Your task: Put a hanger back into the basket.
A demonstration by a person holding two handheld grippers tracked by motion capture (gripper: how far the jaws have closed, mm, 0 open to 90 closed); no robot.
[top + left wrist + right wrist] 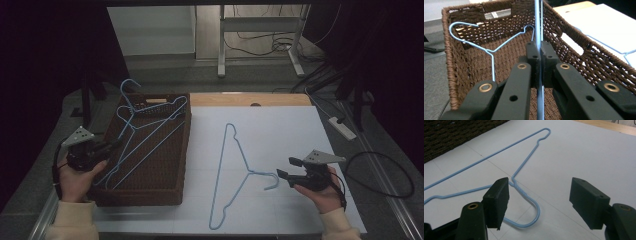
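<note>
A brown wicker basket (185, 150) stands at the table's left with light blue wire hangers (145, 132) lying in it. My left gripper (115, 144) reaches over the basket's left rim and is shut on one hanger's wire (538, 30), which runs straight up between the pads. A second hanger with its hook (461, 27) leans on the basket's far wall (499, 37). Another blue hanger (235, 160) lies flat on the white table top (280, 130). My right gripper (285, 167) stands open just right of that hanger's hook (534, 206), which lies below and between the jaws, untouched.
A wooden strip (250, 99) borders the table's far edge. A white power strip (342, 127) and a looped black cable (380, 175) lie on the floor at the right. Desk legs (220, 45) stand farther back.
</note>
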